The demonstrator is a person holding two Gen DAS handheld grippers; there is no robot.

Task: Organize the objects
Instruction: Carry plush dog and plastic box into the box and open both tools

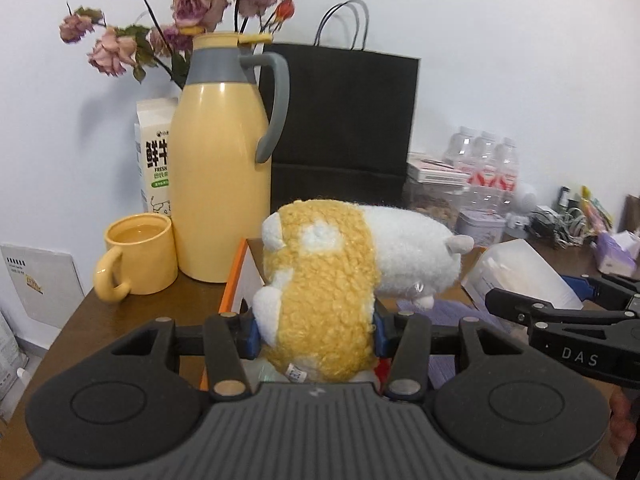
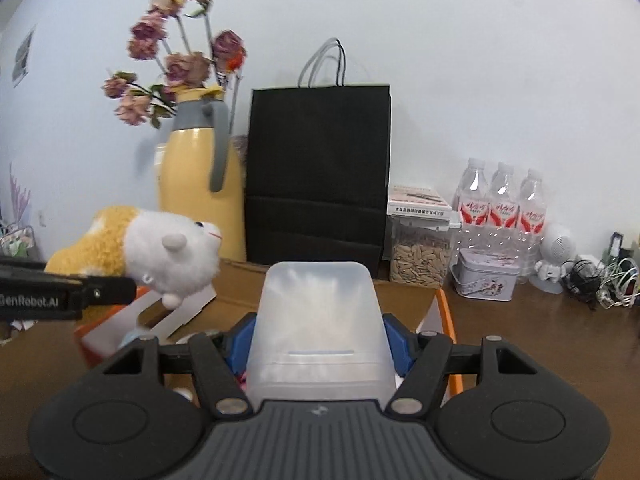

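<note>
A yellow and white plush toy [image 1: 332,280] lies crosswise between the blue pads of my left gripper [image 1: 316,336], which is shut on its yellow body. It hangs above an orange-edged cardboard box [image 1: 234,276]. My right gripper [image 2: 318,344] is shut on a translucent plastic container [image 2: 318,312], with the blue pads pressing its sides. The right wrist view shows the plush toy [image 2: 172,256] at the left, beside a black finger [image 2: 104,290] of the left gripper. In the left wrist view the container [image 1: 520,276] appears at the right.
On the brown table stand a yellow thermos jug [image 1: 220,184], a yellow mug [image 1: 140,256], a milk carton [image 1: 154,156] and dried roses [image 1: 188,8]. Against the wall are a black paper bag [image 2: 318,176], a seed jar [image 2: 418,256], water bottles [image 2: 500,204], a tin [image 2: 486,280] and cables [image 2: 600,280].
</note>
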